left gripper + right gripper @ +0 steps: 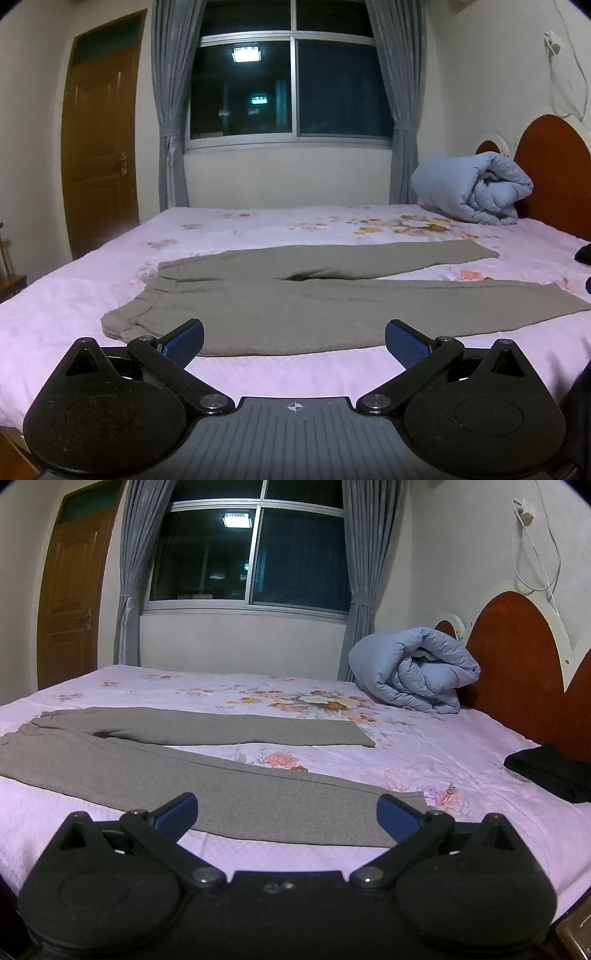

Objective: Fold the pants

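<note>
Light: dim indoor, bluish cast | Source: ceiling lamp mirrored in dark window (291, 85) | Shadows: soft, faint on bed sheet (258, 373) | Distortion: strong fisheye bowing, black corner vignettes | Focus: fairly sharp, slight grain

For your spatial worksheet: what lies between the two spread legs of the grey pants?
Only bare flowered bedsheet shows between the pants legs, clearest in the right wrist view.

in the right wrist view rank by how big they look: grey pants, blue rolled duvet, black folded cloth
1. grey pants, though they lie nearest the camera, which inflates them
2. blue rolled duvet
3. black folded cloth, partly cut off at the picture's edge
</note>
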Tool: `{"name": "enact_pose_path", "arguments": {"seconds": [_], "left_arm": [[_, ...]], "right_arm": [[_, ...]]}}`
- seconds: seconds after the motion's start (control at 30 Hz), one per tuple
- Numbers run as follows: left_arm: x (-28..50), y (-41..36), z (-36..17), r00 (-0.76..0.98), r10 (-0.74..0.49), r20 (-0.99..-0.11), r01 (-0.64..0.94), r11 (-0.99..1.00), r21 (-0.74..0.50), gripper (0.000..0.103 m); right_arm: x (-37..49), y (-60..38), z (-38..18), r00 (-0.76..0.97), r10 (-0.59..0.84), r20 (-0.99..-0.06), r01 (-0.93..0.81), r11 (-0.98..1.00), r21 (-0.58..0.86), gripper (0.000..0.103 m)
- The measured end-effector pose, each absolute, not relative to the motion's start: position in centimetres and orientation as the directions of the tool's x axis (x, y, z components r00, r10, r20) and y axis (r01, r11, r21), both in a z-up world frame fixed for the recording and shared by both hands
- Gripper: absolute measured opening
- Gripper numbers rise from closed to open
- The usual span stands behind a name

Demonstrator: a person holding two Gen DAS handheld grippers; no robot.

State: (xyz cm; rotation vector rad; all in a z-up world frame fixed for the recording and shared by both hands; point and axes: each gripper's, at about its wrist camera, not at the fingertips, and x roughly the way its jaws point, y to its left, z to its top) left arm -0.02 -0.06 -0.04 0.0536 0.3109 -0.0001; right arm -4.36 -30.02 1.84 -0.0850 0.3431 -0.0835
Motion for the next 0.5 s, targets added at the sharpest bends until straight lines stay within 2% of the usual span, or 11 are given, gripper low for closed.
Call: {"name": "enact_pose_path", "arguments": {"seconds": [0.5], "left_arm": [[-0.04,-0.02,-0.02,0.951,0.003,-0.31,0.011,0.999,0.041,0.103]], "right_arm": [[-4.39,-29.98,1.82,0.941,-0.096,-0.326,0.068,0.993,-0.098,0.097]]}}
